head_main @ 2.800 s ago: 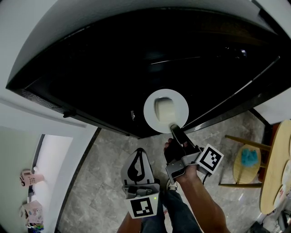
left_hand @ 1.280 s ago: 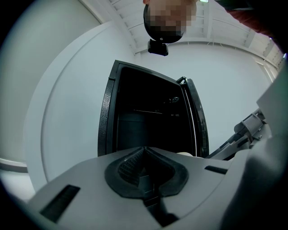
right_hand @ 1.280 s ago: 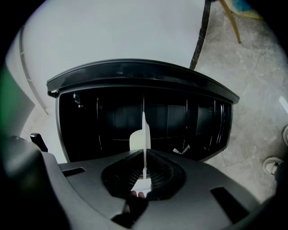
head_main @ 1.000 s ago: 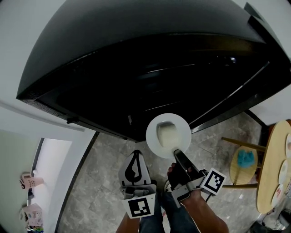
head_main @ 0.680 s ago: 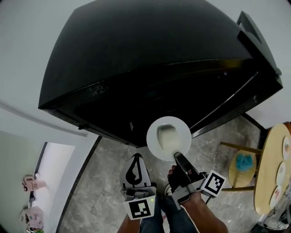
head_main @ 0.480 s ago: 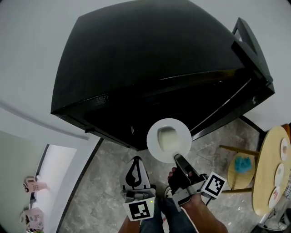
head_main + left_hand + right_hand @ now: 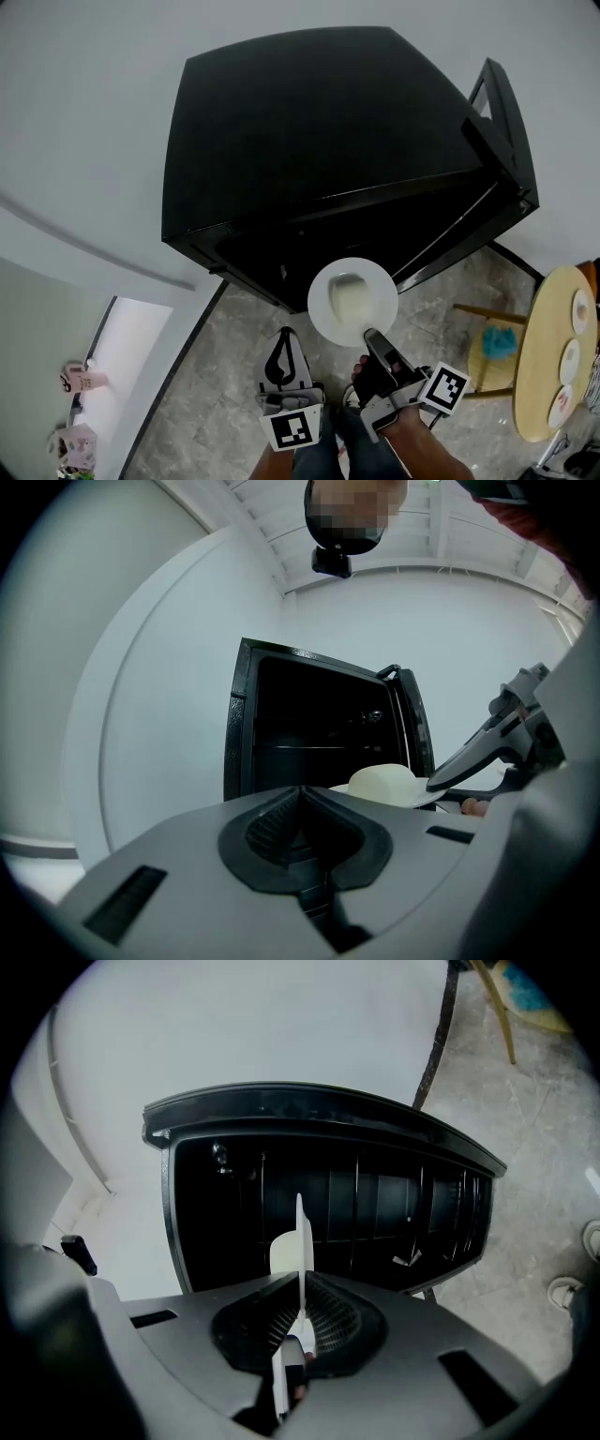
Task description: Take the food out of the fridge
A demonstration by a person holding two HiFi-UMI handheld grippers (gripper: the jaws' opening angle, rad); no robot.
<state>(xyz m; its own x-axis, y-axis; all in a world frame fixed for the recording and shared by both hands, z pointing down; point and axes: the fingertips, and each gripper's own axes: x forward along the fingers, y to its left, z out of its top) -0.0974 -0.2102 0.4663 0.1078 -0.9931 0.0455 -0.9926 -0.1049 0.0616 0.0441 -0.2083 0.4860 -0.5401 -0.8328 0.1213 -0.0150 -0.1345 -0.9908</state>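
Observation:
A white plate (image 7: 323, 314) carries a pale block of food (image 7: 349, 298) and hangs in front of the open black fridge (image 7: 319, 141). My right gripper (image 7: 368, 333) is shut on the plate's near rim. In the right gripper view the plate (image 7: 303, 1232) stands edge-on between the pads, with the food (image 7: 284, 1252) on its left side. My left gripper (image 7: 284, 336) is shut and holds nothing, below and left of the plate. From the left gripper view (image 7: 300, 791) the plate (image 7: 417, 799) and food (image 7: 382, 782) show to the right.
The fridge door (image 7: 502, 112) stands open at the right. A round wooden table (image 7: 548, 394) with small dishes is at the far right, with a stool bearing a blue thing (image 7: 497, 342) beside it. Grey tiled floor (image 7: 216, 394) lies below. A shoe (image 7: 567, 1290) shows on the floor.
The plate, still in my right gripper, has come away from the fridge opening and risen. The left gripper has risen with it. The fridge now looks farther off, its top showing.

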